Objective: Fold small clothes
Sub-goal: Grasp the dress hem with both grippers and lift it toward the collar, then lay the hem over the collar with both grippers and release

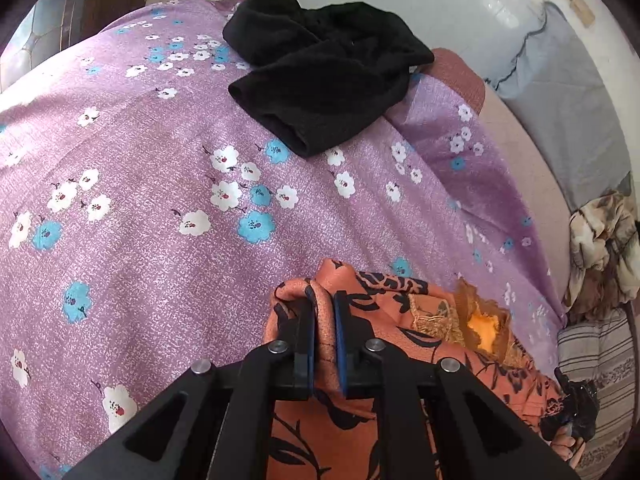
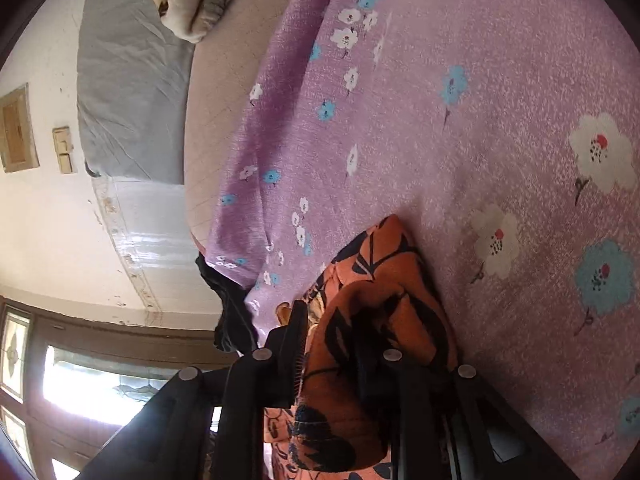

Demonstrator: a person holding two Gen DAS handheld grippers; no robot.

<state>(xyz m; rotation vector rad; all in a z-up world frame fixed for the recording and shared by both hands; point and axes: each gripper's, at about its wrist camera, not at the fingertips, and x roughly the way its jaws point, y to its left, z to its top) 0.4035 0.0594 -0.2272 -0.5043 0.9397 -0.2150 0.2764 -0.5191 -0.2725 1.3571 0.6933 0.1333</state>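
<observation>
Left gripper (image 1: 324, 312) is pinched tight on a fold of the orange garment (image 1: 360, 416) — a thin ridge of the cloth stands up between the blue-lined pads, which press it from both sides. The fabric is soft and matte, rust-orange with bold black leaves and vines, and a frayed lacy trim with a bright yellow-orange patch shows to the right of the grip. The garment lies bunched on the lilac bedspread (image 1: 160, 168), a speckled, slightly shiny weave dotted with white and blue blossoms. Farther up the bed, well apart, sits a crumpled black garment (image 1: 320, 80), thick and fuzzy-looking, folded over itself in a loose heap. Over to the right wrist view, tilted sideways: the right gripper (image 2: 340, 320) has the same orange cloth bulging between its jaws, one black finger (image 2: 298, 332) clear on the left, the other buried under the fabric — whether the pads press on it I cannot tell. A grey pillow (image 2: 128, 92) leans by the pale wall, a rumpled beige blanket (image 2: 184, 4) beside it.
</observation>
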